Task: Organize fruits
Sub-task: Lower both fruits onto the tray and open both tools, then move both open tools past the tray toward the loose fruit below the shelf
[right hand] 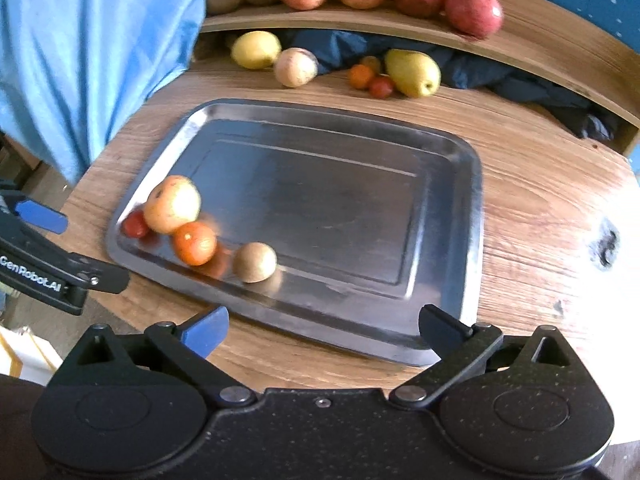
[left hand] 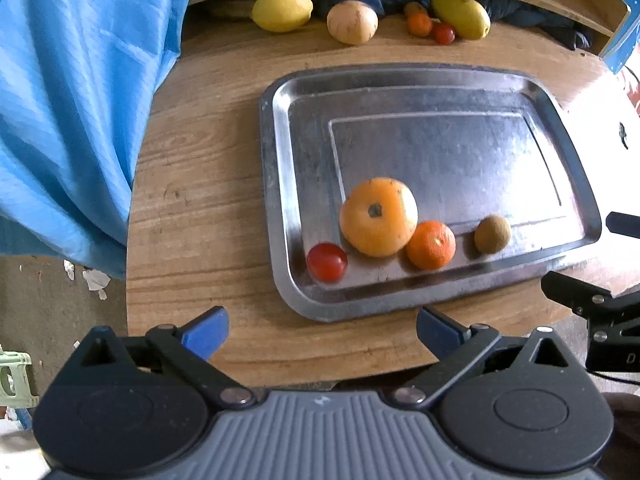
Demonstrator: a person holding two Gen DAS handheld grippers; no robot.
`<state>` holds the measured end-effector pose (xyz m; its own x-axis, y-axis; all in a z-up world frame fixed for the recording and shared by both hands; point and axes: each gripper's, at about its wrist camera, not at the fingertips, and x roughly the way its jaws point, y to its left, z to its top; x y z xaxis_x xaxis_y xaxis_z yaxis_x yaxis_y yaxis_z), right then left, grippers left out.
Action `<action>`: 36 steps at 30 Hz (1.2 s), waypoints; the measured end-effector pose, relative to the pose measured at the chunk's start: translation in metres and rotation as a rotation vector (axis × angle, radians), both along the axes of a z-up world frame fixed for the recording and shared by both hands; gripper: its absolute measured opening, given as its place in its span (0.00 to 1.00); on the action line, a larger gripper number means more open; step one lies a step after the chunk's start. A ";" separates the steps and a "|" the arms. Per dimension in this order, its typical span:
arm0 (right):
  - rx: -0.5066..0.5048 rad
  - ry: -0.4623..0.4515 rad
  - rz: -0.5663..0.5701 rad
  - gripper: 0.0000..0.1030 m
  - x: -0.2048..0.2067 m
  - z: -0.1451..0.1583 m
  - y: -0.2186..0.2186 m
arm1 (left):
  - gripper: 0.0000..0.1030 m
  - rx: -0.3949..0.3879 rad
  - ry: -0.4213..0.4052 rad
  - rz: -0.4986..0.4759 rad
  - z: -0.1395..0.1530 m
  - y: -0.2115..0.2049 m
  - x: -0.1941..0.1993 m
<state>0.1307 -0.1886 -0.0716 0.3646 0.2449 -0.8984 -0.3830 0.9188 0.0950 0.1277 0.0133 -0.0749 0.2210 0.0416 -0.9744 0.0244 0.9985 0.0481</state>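
A steel tray [left hand: 280, 184] [right hand: 452, 216] lies on the wooden table. In its near left corner sit a cherry tomato [left hand: 327, 262] [right hand: 135, 224], a large orange persimmon [left hand: 378, 217] [right hand: 172, 204], a small mandarin [left hand: 431, 245] [right hand: 195, 242] and a brown kiwi [left hand: 492, 234] [right hand: 255, 262]. My left gripper [left hand: 322, 334] hangs open over the table's front edge, just short of the tray, nothing between its fingers. My right gripper [right hand: 323, 336] is open too, over the tray's near edge, empty. Each gripper shows at the edge of the other's view.
Along the table's back lie a lemon [left hand: 282, 9] [right hand: 256, 49], a pale round fruit [left hand: 352, 22] [right hand: 296, 67], small orange and red fruits [left hand: 430, 28] [right hand: 370, 78] and a yellow pear [left hand: 462, 16] [right hand: 414, 73]. Red apples [right hand: 474, 14] sit on a shelf above. Blue cloth [left hand: 72, 100] hangs at the left.
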 end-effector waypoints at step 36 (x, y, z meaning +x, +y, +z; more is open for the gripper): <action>0.085 -0.089 -0.173 0.99 0.075 0.009 0.006 | 0.99 0.018 -0.076 -0.009 0.017 0.030 0.096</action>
